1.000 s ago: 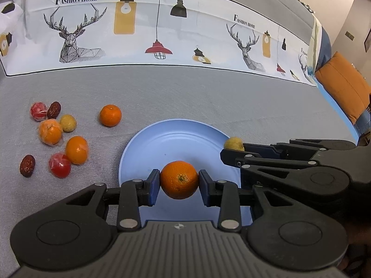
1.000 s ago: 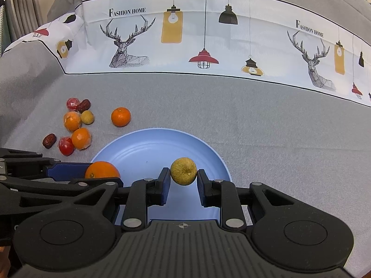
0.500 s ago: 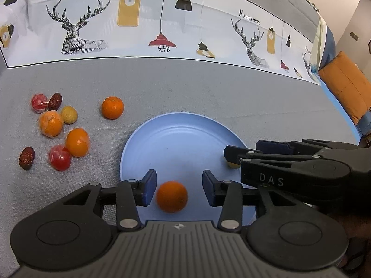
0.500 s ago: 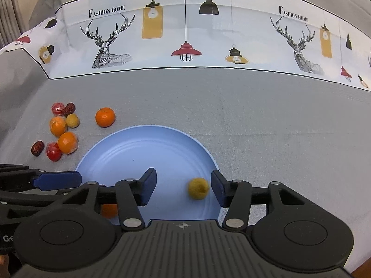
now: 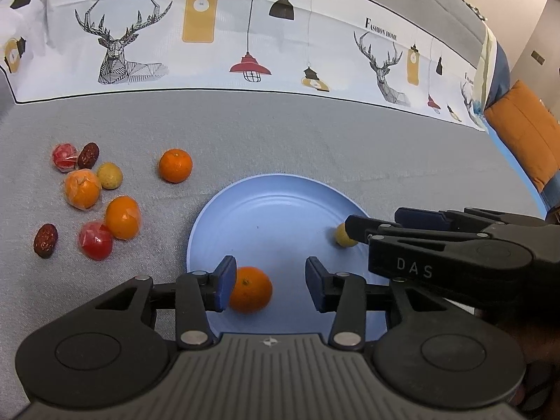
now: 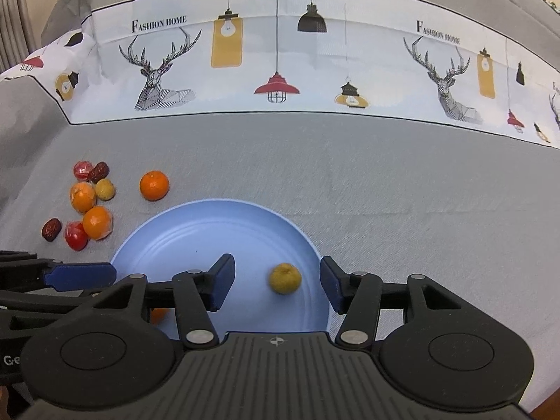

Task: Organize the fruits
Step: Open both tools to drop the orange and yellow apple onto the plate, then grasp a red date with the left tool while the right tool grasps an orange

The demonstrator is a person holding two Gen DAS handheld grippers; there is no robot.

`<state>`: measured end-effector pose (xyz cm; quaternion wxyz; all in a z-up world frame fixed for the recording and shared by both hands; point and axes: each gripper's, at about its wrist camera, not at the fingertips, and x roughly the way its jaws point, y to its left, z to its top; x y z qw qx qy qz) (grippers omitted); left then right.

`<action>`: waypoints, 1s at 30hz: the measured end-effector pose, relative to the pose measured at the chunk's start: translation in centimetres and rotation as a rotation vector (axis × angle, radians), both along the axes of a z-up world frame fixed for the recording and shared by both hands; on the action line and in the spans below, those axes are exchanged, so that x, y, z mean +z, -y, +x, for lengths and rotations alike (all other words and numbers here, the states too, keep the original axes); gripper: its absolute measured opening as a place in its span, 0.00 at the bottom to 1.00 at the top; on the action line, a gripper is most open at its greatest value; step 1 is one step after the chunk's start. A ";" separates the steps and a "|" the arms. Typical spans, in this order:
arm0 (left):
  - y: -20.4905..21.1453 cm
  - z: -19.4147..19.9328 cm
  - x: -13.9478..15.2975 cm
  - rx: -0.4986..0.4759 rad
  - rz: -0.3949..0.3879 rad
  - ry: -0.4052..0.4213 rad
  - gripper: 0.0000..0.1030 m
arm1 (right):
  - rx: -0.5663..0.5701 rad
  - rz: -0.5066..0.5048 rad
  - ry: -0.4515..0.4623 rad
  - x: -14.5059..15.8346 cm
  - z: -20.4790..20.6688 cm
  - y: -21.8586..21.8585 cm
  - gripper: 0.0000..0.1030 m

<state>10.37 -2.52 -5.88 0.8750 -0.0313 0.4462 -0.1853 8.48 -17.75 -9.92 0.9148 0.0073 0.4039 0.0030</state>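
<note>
A light blue plate lies on the grey cloth. On its near part rests an orange, between the pads of my left gripper, which is open; the left pad is close to it or just touching, the right pad stands apart. My right gripper hangs over the plate's right part and its jaws are opening. A small yellow fruit lies free between them on the plate. Loose fruits lie left of the plate: a tangerine, two wrapped oranges, red wrapped fruits and dark dates.
A white cloth band printed with deer and lamps runs along the back. An orange cushion sits at the far right. The right gripper's fingers reach over the plate's right rim in the left wrist view.
Both grippers have opened. The orange and the yellow fruit dropped from the pads onto the plate and now lie there loose.
</note>
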 end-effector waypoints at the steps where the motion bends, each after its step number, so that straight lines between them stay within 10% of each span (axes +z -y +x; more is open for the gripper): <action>1: 0.0 0.0 0.0 0.001 0.001 0.000 0.47 | -0.003 0.001 0.002 0.1 0.0 0.1 0.54; 19: 0.0 -0.3 0.7 0.002 0.001 0.028 0.31 | -0.011 -0.035 0.030 0.4 -0.1 0.0 0.54; 30: -3.7 -0.2 4.4 0.111 -0.002 0.102 0.27 | -0.008 0.012 0.066 1.4 0.0 -0.1 0.25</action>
